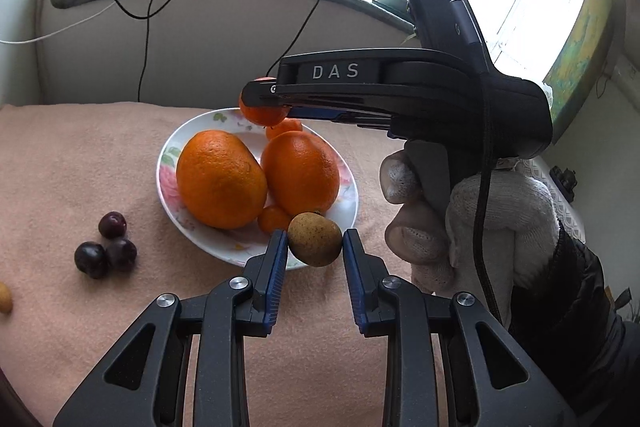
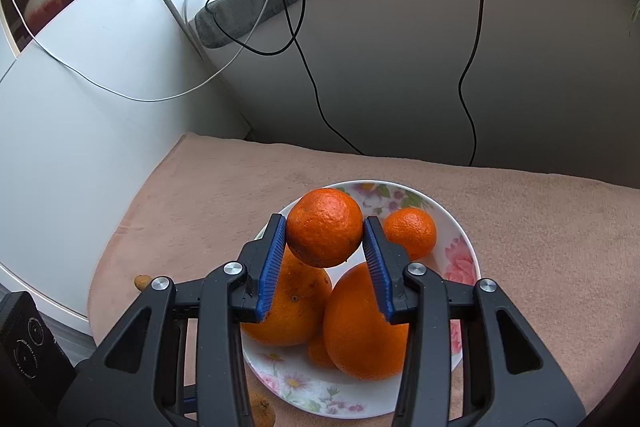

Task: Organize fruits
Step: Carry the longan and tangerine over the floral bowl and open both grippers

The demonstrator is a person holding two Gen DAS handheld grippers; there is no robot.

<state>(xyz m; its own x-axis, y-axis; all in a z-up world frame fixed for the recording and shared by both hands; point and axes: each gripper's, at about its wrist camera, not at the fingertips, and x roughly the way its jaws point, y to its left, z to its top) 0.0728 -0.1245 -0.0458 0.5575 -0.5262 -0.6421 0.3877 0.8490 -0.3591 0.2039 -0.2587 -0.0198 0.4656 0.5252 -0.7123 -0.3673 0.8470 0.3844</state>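
A flowered white plate [image 1: 170, 163] [image 2: 460, 227] lies on the pink cloth and carries two big oranges [image 1: 220, 179] [image 2: 360, 331] and some small mandarins [image 2: 410, 233]. My left gripper [image 1: 315, 245] is shut on a small brown round fruit [image 1: 315, 239], held just above the plate's near rim. My right gripper [image 2: 325, 227] is shut on a mandarin [image 2: 324, 227] and hangs over the plate above the big oranges; in the left wrist view it reaches in from the right, held by a gloved hand [image 1: 480, 219], with that mandarin [image 1: 262, 113] at its tips.
Three dark cherries [image 1: 106, 247] lie on the cloth left of the plate, and a small yellow-brown fruit [image 1: 5, 297] sits at the far left edge. Another small fruit [image 2: 142, 281] lies left of the plate. Black and white cables [image 2: 312, 75] hang down the wall behind.
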